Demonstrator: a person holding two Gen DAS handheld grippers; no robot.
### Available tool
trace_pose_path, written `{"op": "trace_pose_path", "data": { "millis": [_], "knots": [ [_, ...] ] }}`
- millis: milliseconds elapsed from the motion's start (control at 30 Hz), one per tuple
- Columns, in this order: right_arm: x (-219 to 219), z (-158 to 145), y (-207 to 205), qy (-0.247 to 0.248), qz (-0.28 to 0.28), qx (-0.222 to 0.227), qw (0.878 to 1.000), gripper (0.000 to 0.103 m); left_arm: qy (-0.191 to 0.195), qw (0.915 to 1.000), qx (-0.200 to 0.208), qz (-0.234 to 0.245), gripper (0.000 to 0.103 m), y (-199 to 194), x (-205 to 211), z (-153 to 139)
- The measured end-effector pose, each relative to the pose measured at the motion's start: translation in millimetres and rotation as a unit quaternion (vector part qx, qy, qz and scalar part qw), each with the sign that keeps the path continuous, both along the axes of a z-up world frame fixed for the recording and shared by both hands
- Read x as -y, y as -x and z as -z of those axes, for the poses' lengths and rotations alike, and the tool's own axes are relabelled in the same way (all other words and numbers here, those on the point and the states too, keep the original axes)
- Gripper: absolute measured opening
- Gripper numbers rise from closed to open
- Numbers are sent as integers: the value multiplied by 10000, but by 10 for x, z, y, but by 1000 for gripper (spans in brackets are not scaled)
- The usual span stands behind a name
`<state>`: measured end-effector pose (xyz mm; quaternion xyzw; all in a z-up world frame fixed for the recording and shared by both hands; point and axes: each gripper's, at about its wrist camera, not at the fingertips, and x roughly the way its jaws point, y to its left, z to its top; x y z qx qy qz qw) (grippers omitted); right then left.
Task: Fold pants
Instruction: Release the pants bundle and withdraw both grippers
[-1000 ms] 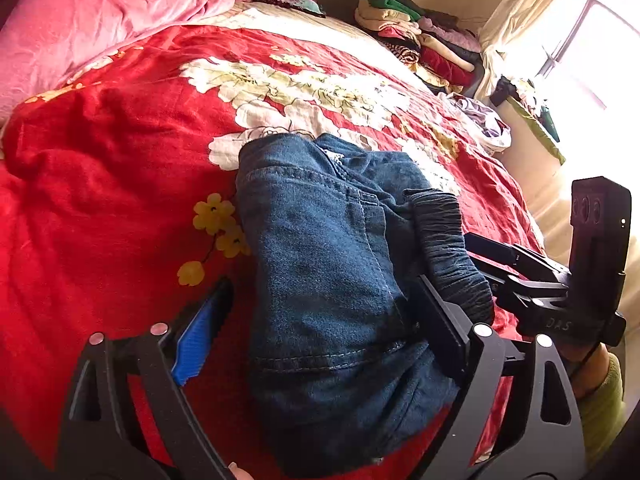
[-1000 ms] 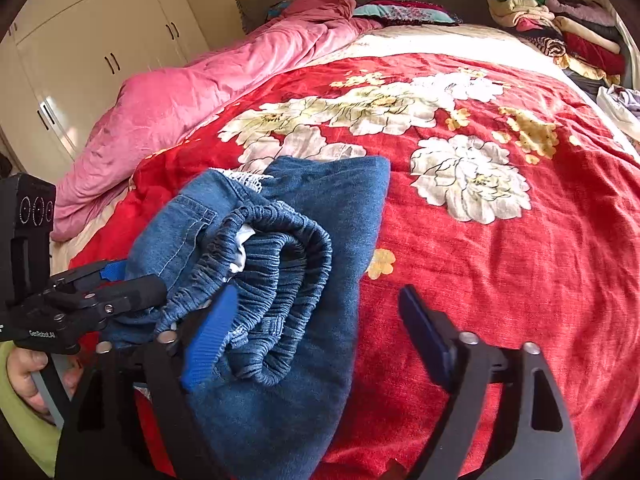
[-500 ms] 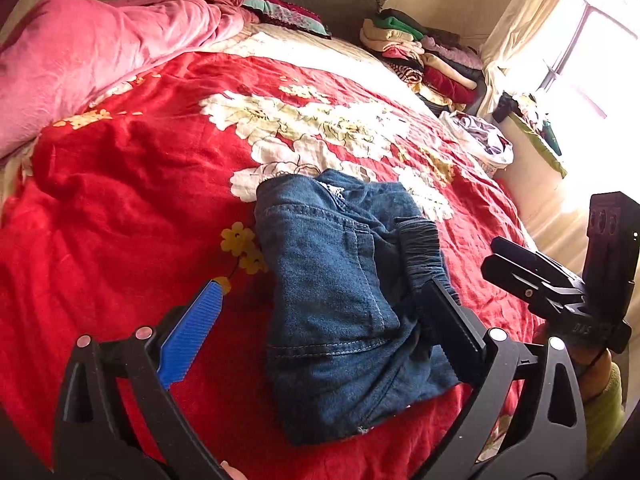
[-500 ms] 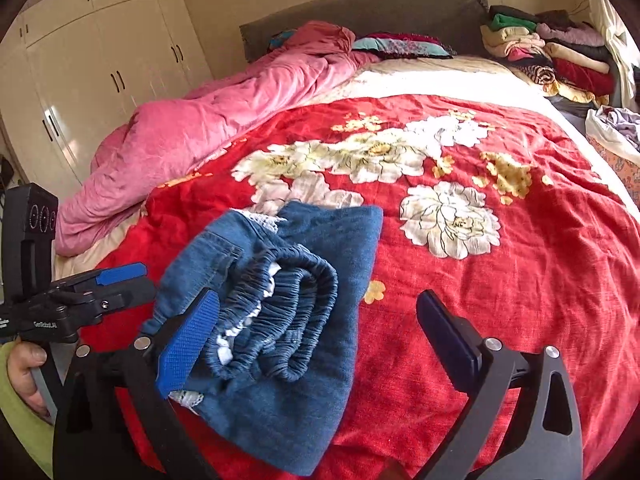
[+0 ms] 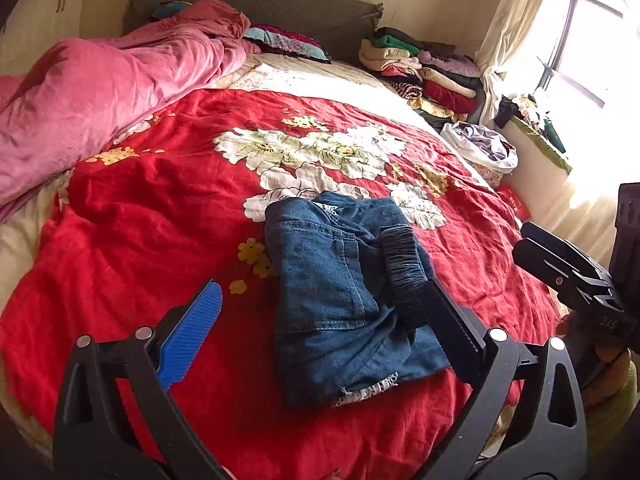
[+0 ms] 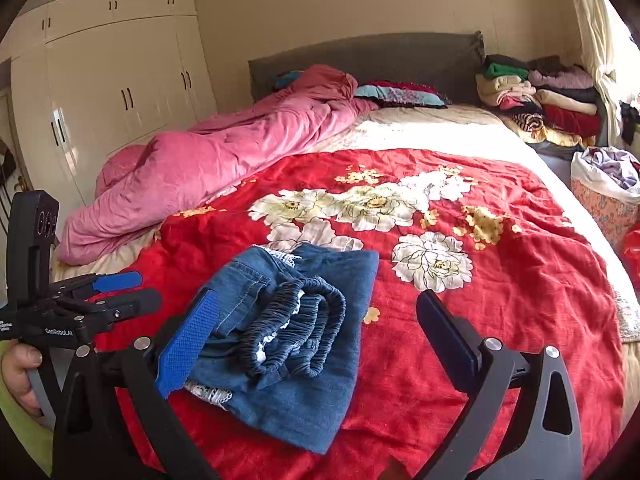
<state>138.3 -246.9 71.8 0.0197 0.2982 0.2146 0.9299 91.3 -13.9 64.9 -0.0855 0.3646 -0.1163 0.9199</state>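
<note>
L gripper (image 5: 324, 324): jaws have just been opening, now at widest, nothing held. Blue pad on its L finger, black pad on its R finger. Folded denim pants (image 5: 344, 300) seen between the fingers but lying on the bed, pads clear of the cloth as far as L wrist view shows; black finger overlaps the waistband side in pic, contact can't tell.

R gripper (image 6: 316, 328): jaws also just been opening, now fully apart, empty. Blue pad sits in front of pants' L edge in R wrist view; black finger over bare quilt.

L to R across the bed, R wrist view: white wardrobe (image 6: 116, 80) at far L; hand (image 6: 18, 376) w/ green sleeve holding L gripper at L edge; pink duvet (image 6: 208, 160) bunched along L side; pants in compact fold near front edge of red floral quilt (image 6: 500, 280), elastic waistband (image 6: 296, 324) bunched on top, lace trim showing at both ends; stack of folded clothes (image 6: 540, 100) at far R by headboard; bag of laundry (image 6: 608, 176) beside bed at R.
</note>
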Motion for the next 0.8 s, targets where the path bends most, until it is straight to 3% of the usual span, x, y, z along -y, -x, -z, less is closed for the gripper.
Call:
{"op": "trace_pose_path", "data": {
  "millis": [333,600,800],
  "knots": [
    [14,-64,427,128,151,312,9993,98,-34,9998,168,-95,93,388,9,-29],
    [0,-22,638,20,128,237,9996,98,-133,9997,171,-92,93,651,13,40],
    [-74,51,823,350,257,377,9983,98,-184,9998,18,-95,93,772,39,158]
  ]
}}
